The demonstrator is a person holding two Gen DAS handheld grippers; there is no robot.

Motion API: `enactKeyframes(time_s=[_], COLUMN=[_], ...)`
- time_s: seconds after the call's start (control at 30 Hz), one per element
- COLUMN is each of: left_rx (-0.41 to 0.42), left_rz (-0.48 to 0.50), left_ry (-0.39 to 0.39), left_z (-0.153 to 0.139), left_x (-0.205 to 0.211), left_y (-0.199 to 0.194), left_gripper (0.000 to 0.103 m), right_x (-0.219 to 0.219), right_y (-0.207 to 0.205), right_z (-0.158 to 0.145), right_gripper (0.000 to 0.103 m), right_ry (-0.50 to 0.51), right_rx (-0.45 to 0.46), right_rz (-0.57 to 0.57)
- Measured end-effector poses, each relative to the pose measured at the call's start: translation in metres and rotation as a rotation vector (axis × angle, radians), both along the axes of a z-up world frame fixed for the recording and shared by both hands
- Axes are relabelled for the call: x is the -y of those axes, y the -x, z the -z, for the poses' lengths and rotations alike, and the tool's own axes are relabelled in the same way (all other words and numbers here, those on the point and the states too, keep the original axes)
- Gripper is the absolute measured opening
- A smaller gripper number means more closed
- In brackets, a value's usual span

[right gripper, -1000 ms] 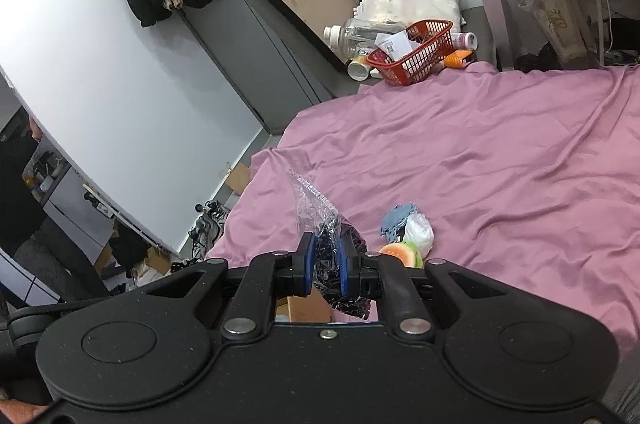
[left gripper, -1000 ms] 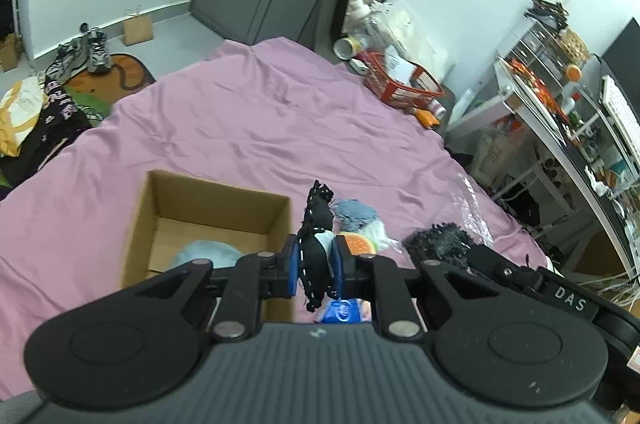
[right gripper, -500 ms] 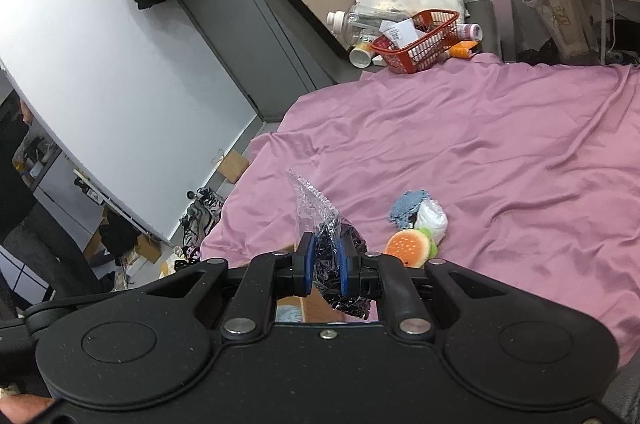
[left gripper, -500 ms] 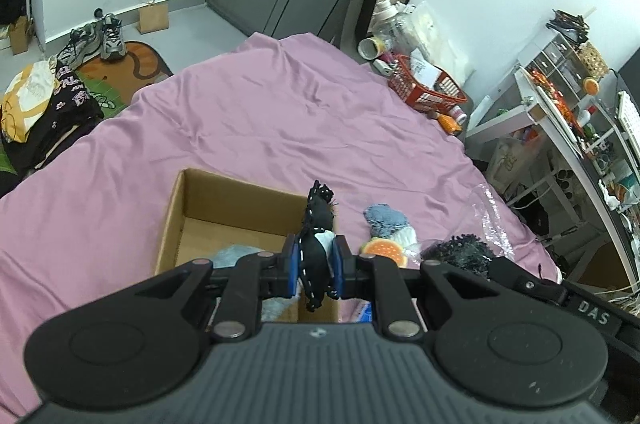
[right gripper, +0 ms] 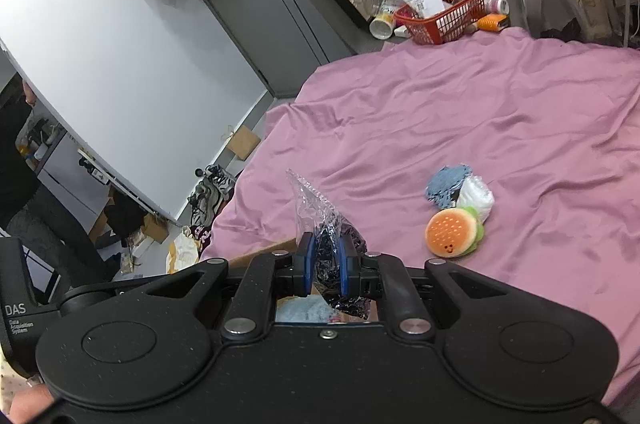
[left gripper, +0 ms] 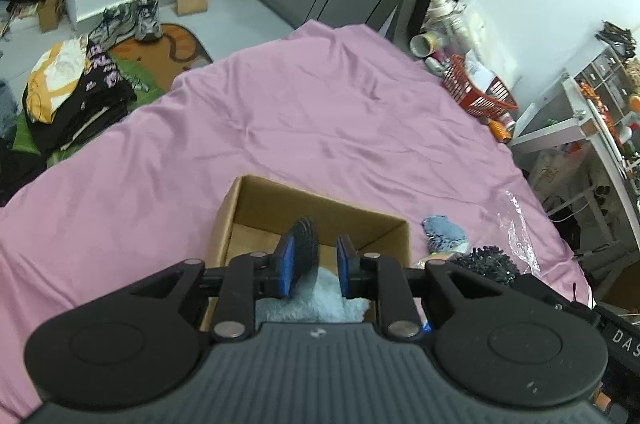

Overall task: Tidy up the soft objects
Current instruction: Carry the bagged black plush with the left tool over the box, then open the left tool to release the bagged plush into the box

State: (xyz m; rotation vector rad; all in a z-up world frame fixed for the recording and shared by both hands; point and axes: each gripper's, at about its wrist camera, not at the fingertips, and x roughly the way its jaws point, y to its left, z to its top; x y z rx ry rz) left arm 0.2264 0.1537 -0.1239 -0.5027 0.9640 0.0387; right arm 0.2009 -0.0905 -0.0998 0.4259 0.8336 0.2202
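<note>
Here the left gripper [left gripper: 314, 264] hung parted over the cardboard box [left gripper: 248, 200], a black frilly soft item [left gripper: 306, 244] against one pad (best released squarely inside). The right gripper [right gripper: 324, 264] clamped a plastic bag [right gripper: 316, 212].

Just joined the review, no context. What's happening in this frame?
A person with two handheld grippers is sorting soft items on a pink bedsheet into a cardboard box. The left gripper is open over the box, a black item against its left pad, above a light blue fluffy item inside. The right gripper is shut on a clear plastic bag of black material. A burger plush lies on the sheet.
</note>
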Motion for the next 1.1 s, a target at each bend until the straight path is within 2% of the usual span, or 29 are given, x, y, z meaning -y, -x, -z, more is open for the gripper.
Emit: enactKeyframes(time_s=[0.37, 0.47, 0.5, 0.57, 0.83, 0.93, 1.1], left_rx=[-0.025, -0.026, -0.027, -0.038, -0.048, -0.043, -0.026], left_rz=[0.029, 0.027, 0.027, 0.026, 0.035, 0.043, 0.075], left_ry=[-0.014, -0.03, -0.038, -0.062, -0.079, -0.088, -0.096], left_z=[0.005, 0.003, 0.003, 0.002, -0.004, -0.009, -0.018], left_x=[0.002, 0.003, 0.003, 0.005, 0.015, 0.023, 0.044], left_y=[-0.013, -0.016, -0.017, -0.018, -0.018, -0.016, -0.012], left_gripper=[0.03, 0.038, 0.041, 0.047, 0.057, 0.06, 0.066], right_x=[-0.031, -0.04, -0.041, -0.039, -0.017, -0.008, 0.013], right_y=[-0.016, -0.021, -0.023, -0.022, -0.018, -0.011, -0.003], right_z=[0.014, 0.018, 0.019, 0.02, 0.018, 0.014, 0.009], right_gripper=[0.013, 0.024, 0.032, 0.037, 0.042, 0.047, 0.048], right_ry=[-0.016, -0.01, -0.005, -0.014, -0.008, 0.015, 0.02], right_rx=[-0.03, -0.04, -0.046, -0.049, -0.071, -0.062, -0.061], right_rz=[-0.007, -0.018, -0.019, -0.022, -0.011, -0.017, 0.004])
